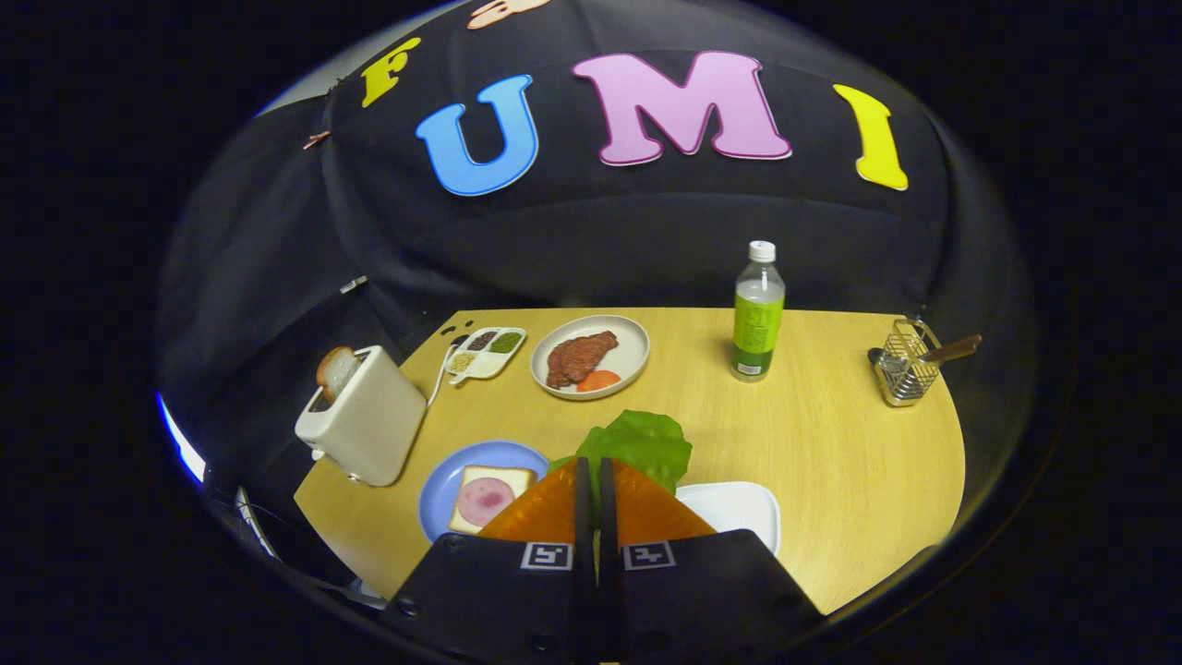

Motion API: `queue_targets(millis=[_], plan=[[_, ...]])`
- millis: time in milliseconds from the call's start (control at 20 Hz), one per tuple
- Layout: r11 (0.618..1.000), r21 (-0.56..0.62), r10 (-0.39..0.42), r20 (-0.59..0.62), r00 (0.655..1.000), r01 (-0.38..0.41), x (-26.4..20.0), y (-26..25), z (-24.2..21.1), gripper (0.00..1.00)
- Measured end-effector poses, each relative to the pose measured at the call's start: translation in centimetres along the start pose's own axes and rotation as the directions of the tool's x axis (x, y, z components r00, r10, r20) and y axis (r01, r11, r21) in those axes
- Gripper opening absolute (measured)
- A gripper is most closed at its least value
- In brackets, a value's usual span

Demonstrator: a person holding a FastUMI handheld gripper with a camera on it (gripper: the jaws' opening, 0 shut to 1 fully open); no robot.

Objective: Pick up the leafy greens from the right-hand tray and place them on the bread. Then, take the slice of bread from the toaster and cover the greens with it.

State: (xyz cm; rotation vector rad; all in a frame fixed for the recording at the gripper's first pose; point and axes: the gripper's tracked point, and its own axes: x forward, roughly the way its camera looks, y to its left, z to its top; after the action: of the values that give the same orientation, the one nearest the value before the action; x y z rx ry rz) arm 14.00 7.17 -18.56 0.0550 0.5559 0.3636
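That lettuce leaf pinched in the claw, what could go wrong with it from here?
1. The gripper fingers pinch just one edge of the leafy greens, so the floppy leaf might slip out.
2. The bread with ham on the blue plate is a small target; the leaf may land partly off it.
3. The toaster stands close beside that plate and could be bumped.

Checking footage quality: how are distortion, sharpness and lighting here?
Gripper view: strong fisheye bends the pale wooden table edges; the ruffled green lettuce leaf, pinched in the gripper with jaws closed, is sharp; the green-labelled clear plastic bottle is evenly lit; surroundings are dark.
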Motion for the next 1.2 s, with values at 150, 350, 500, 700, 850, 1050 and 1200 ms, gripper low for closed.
queue_targets(millis=[150, 350, 500, 700, 850, 1050, 1200], plan=[[0.998, -0.025, 0.055, -0.01, 0.998, -0.055, 1.3, 4.4, 0.4, 0.05], [0.992, -0.05, 0.118, -0.044, 0.992, -0.12, 3.5, 9.7, -0.7, 0.05], [0.986, -0.056, 0.153, -0.085, 0.985, -0.158, 5.2, 12.5, -2.8, 0.05], [0.985, -0.062, 0.152, -0.107, 0.983, -0.159, 8.0, 13.5, -5.2, 0.05], [0.985, -0.086, 0.136, -0.131, 0.982, -0.148, 9.9, 13.0, -7.4, 0.05], [0.986, -0.104, 0.115, -0.145, 0.983, -0.131, 11.1, 12.1, -8.9, 0.05], [0.987, -0.097, 0.112, -0.165, 0.98, -0.129, 11.4, 12.0, -9.9, 0.06]])
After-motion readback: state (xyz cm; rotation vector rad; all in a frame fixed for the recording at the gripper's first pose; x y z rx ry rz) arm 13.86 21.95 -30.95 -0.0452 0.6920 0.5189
